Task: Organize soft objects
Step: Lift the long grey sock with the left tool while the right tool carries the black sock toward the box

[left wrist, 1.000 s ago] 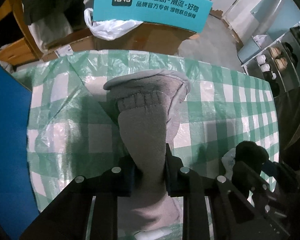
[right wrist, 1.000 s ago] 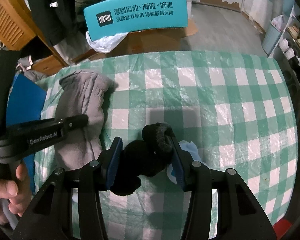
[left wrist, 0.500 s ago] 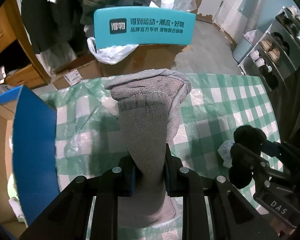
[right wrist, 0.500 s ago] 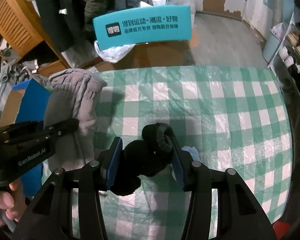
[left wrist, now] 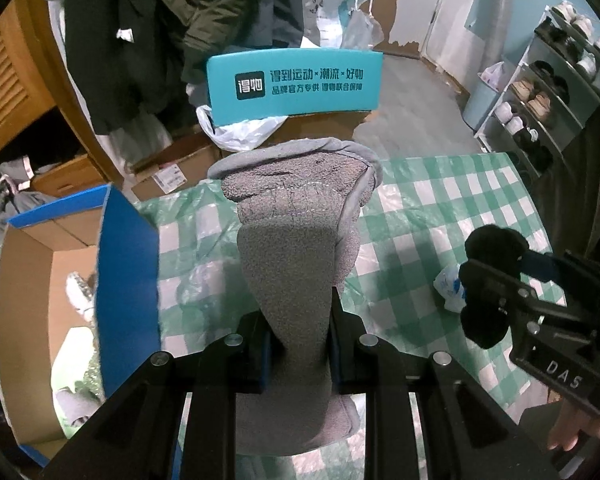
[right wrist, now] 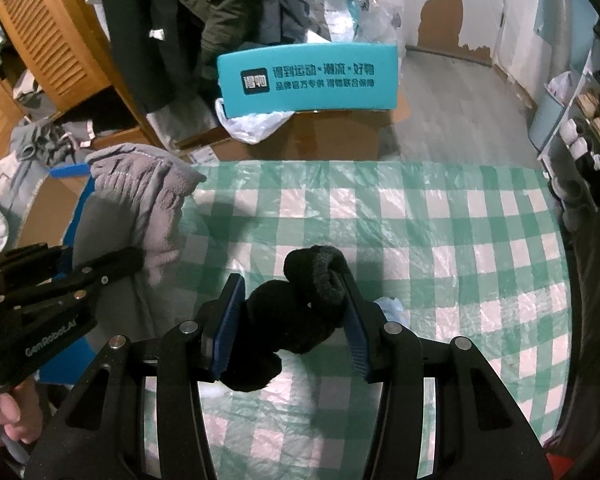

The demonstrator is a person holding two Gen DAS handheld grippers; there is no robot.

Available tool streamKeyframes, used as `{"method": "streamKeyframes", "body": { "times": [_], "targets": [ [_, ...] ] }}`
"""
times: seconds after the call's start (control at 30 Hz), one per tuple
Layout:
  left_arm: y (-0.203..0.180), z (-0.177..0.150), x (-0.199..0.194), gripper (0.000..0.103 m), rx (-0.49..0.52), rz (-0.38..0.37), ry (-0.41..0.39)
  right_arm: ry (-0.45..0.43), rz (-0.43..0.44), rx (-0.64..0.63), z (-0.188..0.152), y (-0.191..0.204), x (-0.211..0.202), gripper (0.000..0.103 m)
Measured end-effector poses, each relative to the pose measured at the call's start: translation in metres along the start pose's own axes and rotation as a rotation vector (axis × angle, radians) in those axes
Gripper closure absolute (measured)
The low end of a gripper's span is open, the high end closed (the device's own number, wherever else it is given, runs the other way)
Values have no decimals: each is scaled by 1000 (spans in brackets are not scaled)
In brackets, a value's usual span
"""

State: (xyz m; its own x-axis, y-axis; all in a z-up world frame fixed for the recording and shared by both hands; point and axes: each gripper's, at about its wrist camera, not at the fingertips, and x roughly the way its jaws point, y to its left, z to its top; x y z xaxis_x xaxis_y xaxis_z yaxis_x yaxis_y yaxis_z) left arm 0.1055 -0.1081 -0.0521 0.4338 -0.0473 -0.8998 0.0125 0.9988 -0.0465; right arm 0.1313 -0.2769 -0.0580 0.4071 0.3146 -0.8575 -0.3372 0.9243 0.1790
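Observation:
My left gripper (left wrist: 298,316) is shut on a grey fleece glove (left wrist: 296,232) and holds it upright above the left edge of the green checked table (left wrist: 440,216). The glove also shows in the right wrist view (right wrist: 148,208), with the left gripper (right wrist: 136,258) clamped on it. My right gripper (right wrist: 292,312) is shut on a rolled black sock (right wrist: 296,312), held above the table; it shows in the left wrist view (left wrist: 484,280) too. An open cardboard box with blue flaps (left wrist: 126,280) stands left of the table, with soft items inside.
A crumpled white and blue plastic wrapper (left wrist: 450,286) lies on the table near the right gripper. A teal sign (left wrist: 296,84) stands over cardboard boxes beyond the table. Hanging coats (left wrist: 172,20) are at the back left, a shoe rack (left wrist: 548,92) at the right.
Both grippers have risen and pulled back with their loads. The left gripper has carried the grey glove leftward, so the blue-flapped box now shows beside it.

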Motion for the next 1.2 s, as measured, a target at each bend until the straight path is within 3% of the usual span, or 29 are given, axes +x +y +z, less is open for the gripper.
{"method": "streamKeyframes", "body": {
  "times": [0.77, 1.2],
  "targets": [
    [30, -27, -55, 81, -17, 19, -59, -69, 32, -100, 1, 52, -39, 55],
    [69, -40, -84, 81, -52, 28, -101, -83, 78, -174, 5, 101, -43, 55]
  ]
}}
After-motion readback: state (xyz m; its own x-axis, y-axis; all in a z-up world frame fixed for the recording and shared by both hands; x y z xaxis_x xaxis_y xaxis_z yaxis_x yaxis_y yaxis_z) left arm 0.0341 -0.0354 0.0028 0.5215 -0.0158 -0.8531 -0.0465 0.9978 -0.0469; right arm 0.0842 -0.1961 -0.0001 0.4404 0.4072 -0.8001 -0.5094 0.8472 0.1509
